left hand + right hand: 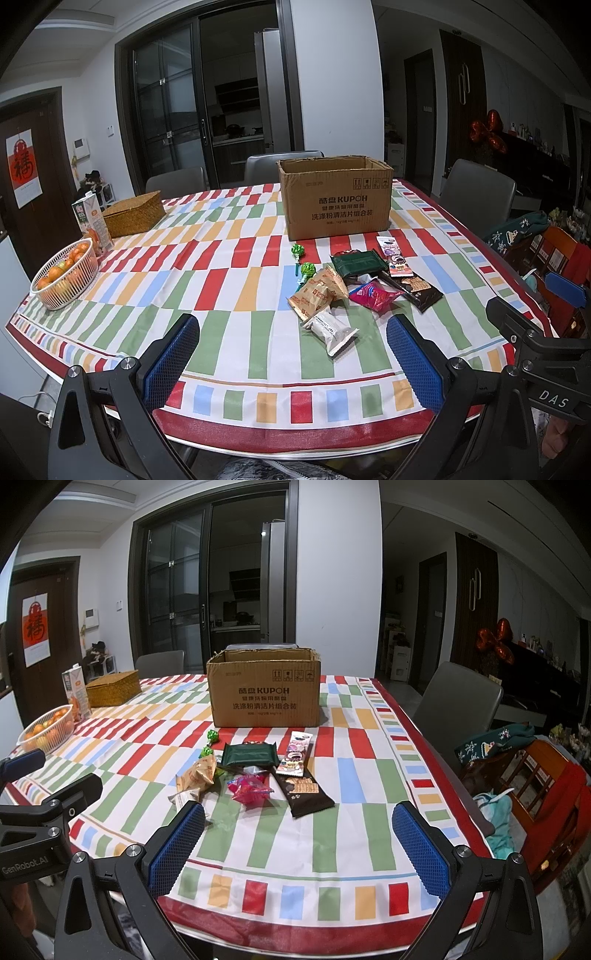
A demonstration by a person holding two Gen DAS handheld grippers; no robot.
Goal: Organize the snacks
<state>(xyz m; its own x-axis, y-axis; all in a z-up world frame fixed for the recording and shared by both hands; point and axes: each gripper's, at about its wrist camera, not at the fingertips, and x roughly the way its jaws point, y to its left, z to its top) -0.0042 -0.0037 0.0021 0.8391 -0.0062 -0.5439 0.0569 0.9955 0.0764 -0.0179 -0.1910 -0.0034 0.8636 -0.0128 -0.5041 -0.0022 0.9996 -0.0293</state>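
Multicoloured striped tablecloth (236, 332), brown box (334, 199)

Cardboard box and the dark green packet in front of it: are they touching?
Apart. In the right wrist view a strip of tablecloth shows between the cardboard box and the dark green packet; the left wrist view shows the same gap.

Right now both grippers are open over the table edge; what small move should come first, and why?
Probably ease the left gripper forward to the white packet. It lies nearest, at the front of the snack pile, with nothing on top. The cardboard box stands open behind the pile, and the right gripper holds nothing either.
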